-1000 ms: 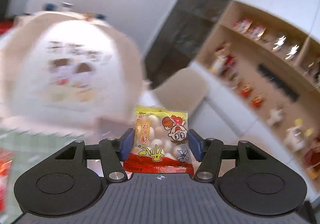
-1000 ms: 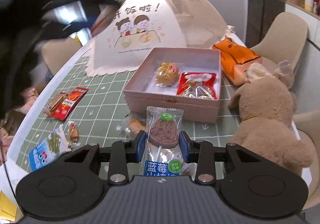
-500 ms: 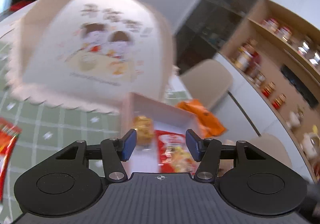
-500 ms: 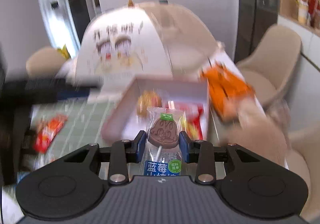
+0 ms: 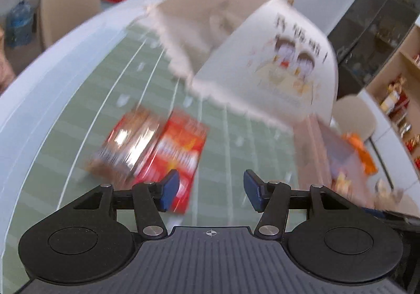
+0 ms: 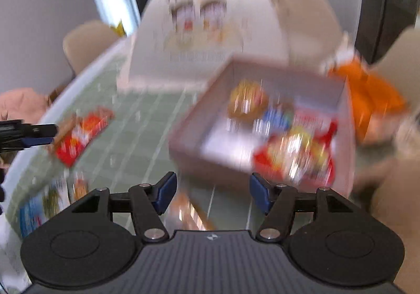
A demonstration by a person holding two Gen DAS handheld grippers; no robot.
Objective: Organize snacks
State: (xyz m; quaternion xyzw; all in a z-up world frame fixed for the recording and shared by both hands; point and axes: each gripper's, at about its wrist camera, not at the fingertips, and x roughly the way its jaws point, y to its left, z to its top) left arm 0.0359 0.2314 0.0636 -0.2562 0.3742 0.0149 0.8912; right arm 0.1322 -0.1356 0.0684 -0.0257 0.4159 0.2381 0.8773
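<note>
My left gripper (image 5: pixel 211 193) is open and empty, low over the green checked tablecloth (image 5: pixel 231 152). A red snack packet (image 5: pixel 176 155) and a brown shiny packet (image 5: pixel 126 144) lie just ahead of its left finger. My right gripper (image 6: pixel 212 195) is open and empty, in front of the pink box (image 6: pixel 210 160). The box holds several blurred snack packets, among them a round yellow one (image 6: pixel 246 102) and a red one (image 6: pixel 294 160). A small orange wrapped snack (image 6: pixel 189 210) lies on the cloth between the right fingers.
A domed food cover (image 5: pixel 262 39) with cartoon print stands behind the box; it also shows in the right wrist view (image 6: pixel 210 21). An orange bag (image 6: pixel 367 94) lies right of the box. A blue-white packet (image 6: pixel 39 210) lies at left. Chairs surround the table. Both views are motion-blurred.
The left gripper let go of its yellow-red packet and swung left over the loose packets. The right gripper opened; its lollipop packet is gone from the fingers.
</note>
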